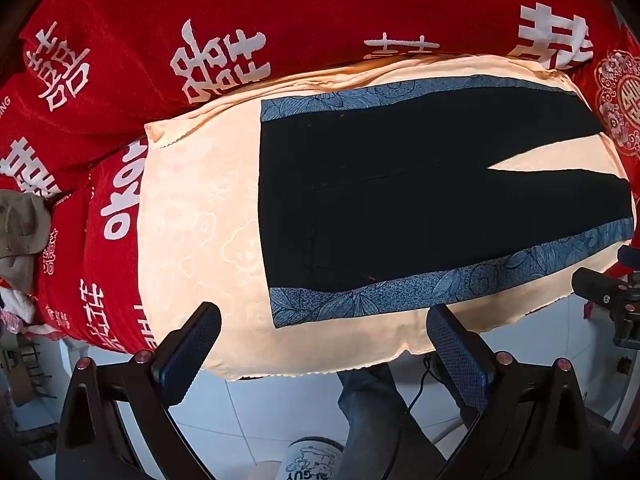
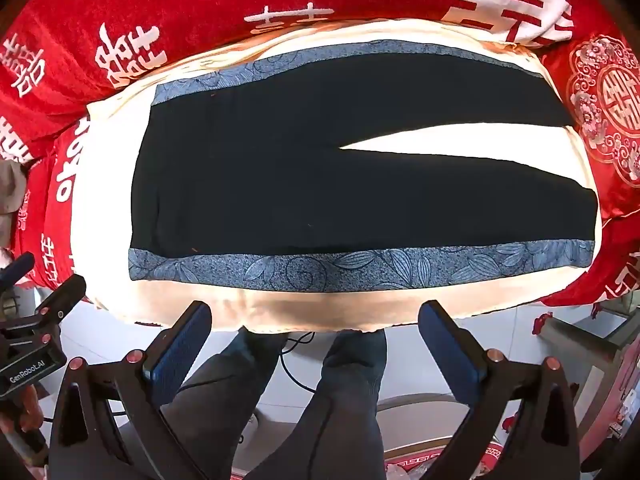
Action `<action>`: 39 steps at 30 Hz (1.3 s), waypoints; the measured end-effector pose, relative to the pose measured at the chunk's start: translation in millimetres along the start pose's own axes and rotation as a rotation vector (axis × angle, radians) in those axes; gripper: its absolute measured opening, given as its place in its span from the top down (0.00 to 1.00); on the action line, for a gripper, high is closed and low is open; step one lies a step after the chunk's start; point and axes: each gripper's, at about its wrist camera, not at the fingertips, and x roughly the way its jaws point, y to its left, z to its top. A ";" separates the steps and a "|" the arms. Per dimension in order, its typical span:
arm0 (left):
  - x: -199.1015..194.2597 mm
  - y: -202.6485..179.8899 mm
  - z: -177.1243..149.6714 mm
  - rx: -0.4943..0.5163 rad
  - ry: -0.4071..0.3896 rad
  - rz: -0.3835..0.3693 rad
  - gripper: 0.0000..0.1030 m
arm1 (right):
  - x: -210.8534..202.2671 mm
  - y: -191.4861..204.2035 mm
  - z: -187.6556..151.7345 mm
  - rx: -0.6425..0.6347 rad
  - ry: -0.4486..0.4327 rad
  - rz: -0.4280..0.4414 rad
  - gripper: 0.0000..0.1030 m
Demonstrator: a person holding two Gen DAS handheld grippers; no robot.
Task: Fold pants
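We see the pants (image 1: 400, 200) spread flat ahead of both wide-open, empty tongs, left (image 1: 324, 344) and right (image 2: 316, 340).

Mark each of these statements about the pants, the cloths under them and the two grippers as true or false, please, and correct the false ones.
1. The black pants with blue leaf-patterned side stripes lie flat and unfolded. True.
2. The pants rest directly on the red cloth with white characters. False: a cream cloth with a scalloped edge lies between them.
3. The left gripper grips the waistband. False: it is open and holds nothing, short of the pants.
4. The right gripper is open. True.
5. The two pant legs lie pressed together. False: a wedge of cream cloth shows between them.
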 end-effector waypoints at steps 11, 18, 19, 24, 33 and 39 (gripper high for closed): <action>-1.2 0.8 -0.5 0.000 -0.003 0.005 0.00 | 0.4 -0.5 -1.9 0.000 -0.002 -0.003 0.00; -4.3 0.9 -2.4 0.001 -0.012 0.012 0.00 | -2.3 -1.2 -4.3 -0.003 -0.007 -0.004 0.00; -4.3 0.9 -2.6 0.001 -0.011 0.011 0.00 | -2.9 0.2 -4.5 -0.003 -0.009 -0.006 0.00; -4.4 0.0 -2.8 0.000 -0.011 0.010 0.00 | -3.4 0.7 -4.8 -0.005 -0.015 -0.015 0.00; -3.3 -4.7 -3.3 0.005 -0.007 0.018 0.00 | -2.8 0.2 -5.1 -0.001 -0.001 -0.009 0.00; -3.5 -5.1 -2.1 0.009 -0.007 0.024 0.00 | -1.7 -1.6 -4.5 0.001 0.001 0.000 0.00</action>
